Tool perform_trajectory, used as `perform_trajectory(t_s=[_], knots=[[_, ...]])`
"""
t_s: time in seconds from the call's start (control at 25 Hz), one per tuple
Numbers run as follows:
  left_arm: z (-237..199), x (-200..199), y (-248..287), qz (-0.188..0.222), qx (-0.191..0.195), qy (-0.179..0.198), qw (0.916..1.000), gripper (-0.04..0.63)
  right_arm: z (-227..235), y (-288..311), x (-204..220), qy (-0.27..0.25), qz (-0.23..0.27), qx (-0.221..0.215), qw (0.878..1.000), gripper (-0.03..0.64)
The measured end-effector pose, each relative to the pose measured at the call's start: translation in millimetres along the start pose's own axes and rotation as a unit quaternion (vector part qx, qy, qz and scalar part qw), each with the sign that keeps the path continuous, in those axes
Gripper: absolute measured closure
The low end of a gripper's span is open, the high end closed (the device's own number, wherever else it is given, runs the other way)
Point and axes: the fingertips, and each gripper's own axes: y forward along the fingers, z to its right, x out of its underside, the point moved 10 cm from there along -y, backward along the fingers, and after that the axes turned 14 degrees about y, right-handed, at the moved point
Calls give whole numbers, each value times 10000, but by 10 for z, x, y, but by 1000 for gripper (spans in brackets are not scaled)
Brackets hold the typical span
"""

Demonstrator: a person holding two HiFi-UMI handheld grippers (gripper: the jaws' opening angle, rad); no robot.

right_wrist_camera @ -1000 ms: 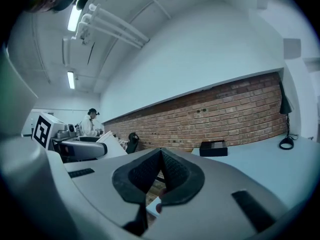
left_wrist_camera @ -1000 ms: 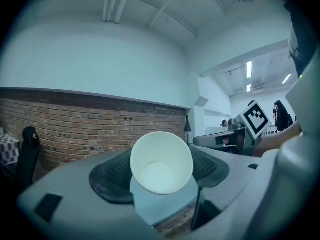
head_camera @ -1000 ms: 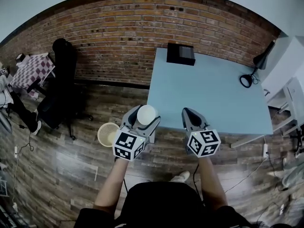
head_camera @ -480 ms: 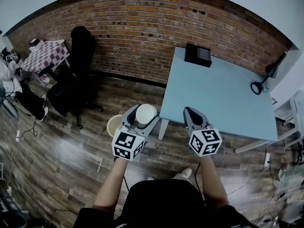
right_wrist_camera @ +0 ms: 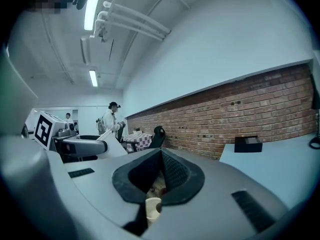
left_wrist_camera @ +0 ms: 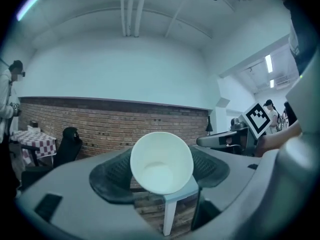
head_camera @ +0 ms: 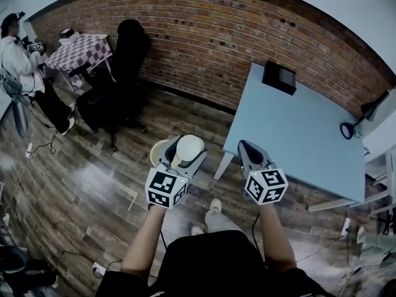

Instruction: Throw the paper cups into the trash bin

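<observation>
My left gripper (head_camera: pixel 184 151) is shut on a white paper cup (head_camera: pixel 189 148), gripped by its sides. In the left gripper view the cup (left_wrist_camera: pixel 161 162) sits between the dark pads with its open mouth toward the camera and nothing inside it. The trash bin (head_camera: pixel 158 152), a pale round basket on the wooden floor, peeks out just left of that gripper and is largely hidden behind it. My right gripper (head_camera: pixel 250 152) hovers beside the left one with its jaws together and nothing held. Through the slit under its pads a pale ribbed basket (right_wrist_camera: pixel 153 207) shows.
A light blue table (head_camera: pixel 297 129) stands to the right with a black box (head_camera: pixel 279 77) and a black lamp (head_camera: pixel 348 130) on it. A black office chair (head_camera: pixel 124 73), a checkered table (head_camera: pixel 77 51) and a standing person (head_camera: pixel 25 60) are at the far left. Brick wall behind.
The whole view has swung left: the table slid rightward and the chair and a person came in. The bin now lies behind the left gripper. Both grippers travelled along, cup still held.
</observation>
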Motion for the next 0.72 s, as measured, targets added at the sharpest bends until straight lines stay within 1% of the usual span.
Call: perform_trajectory(t_s=[0.16,0.36,0.52,0.72], knots=[[-105,59,-148,-102,-249,-29,9996,250,-120,191,26,3,-78,-256,9996,620],[-267,128,-227,-234,-463,-22,9987,250,-225,440,69,23,-173,-506,9986,621],[-414,144,-191,-253,-656,-54,9975,250,-221,650,52,6,-260,-651,9975,620],[-585,191,-58,-306,-800,-110,9963,250,-149,958,-26,-13,-298,-806,9963,620]])
